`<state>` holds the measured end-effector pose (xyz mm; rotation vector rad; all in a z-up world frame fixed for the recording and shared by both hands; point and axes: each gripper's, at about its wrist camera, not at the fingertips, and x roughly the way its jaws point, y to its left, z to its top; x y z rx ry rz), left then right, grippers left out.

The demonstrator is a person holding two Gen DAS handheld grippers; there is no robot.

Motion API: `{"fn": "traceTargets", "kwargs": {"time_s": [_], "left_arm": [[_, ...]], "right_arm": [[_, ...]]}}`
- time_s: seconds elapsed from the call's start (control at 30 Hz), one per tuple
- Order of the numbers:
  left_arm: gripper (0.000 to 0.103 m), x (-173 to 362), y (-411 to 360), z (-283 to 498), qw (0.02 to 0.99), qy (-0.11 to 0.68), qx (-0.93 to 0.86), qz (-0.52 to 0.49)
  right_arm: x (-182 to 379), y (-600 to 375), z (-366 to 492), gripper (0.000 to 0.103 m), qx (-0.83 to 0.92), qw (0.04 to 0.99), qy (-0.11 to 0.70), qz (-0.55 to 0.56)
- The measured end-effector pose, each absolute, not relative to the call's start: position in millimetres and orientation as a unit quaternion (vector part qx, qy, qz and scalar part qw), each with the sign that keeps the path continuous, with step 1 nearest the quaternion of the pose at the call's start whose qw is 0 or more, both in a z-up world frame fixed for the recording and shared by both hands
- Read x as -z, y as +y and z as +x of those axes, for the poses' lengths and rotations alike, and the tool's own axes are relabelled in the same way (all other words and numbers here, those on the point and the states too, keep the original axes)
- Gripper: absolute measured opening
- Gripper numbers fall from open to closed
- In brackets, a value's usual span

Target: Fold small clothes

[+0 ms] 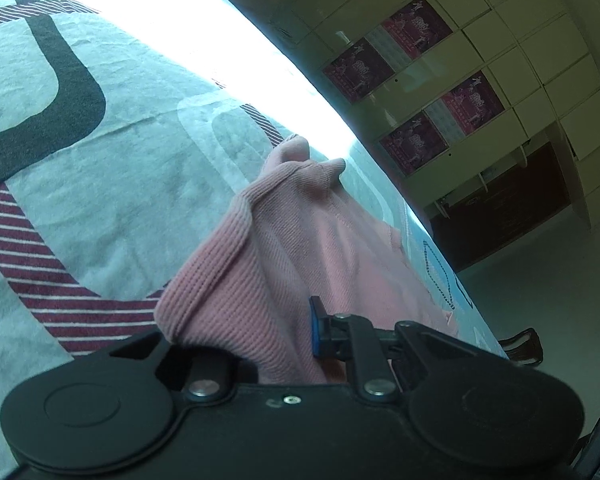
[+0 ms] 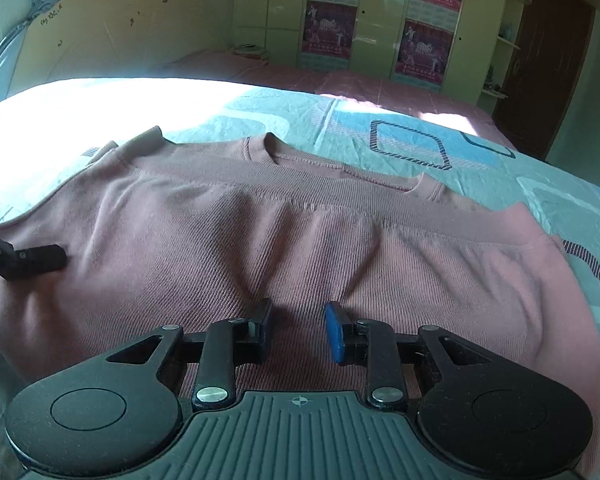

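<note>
pink sweater [image 2: 300, 232] spread on bedspread [image 2: 380, 128], directly ahead of both tools. left gripper [image 1: 260, 340] clenched on bunched ribbed edge at sweater's side. right gripper [image 2: 298, 330] pressed onto cloth, jaws part-closed; grip impossible to tell. likely risk: thick bunch slipping from left pads during fold, or layers dragging crooked.

A bed [image 2: 420, 128] carries everything, covered by a pale teal sheet [image 1: 132, 184] printed with rounded shapes, dark bands and red-white stripes. Sunlight washes out its far part. A pink sweater [image 2: 228, 240] lies spread across the sheet, collar towards the far side.
</note>
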<state>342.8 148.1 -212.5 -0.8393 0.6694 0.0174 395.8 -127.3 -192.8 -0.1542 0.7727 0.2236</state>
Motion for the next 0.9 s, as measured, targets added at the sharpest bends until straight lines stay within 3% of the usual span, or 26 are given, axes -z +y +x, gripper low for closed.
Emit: {"fn": "traceTargets", "kwargs": {"time_s": [0.4, 0.7, 0.9], "left_arm": [[0.012, 155, 107, 345, 0.92, 0.28, 0.012, -0.273], [0.012, 89, -25, 369, 0.954, 0.238, 0.147, -0.11], [0.012, 122, -141, 381, 0.929, 0.271, 0.251, -0.023]], "right_arm": [[188, -149, 399, 0.029, -0.138, 0.919, 0.37, -0.021], [154, -235, 394, 0.029, -0.125, 0.926, 0.35, 0.064], [141, -333, 375, 0.029, -0.058, 0.935, 0.34, 0.083]]}}
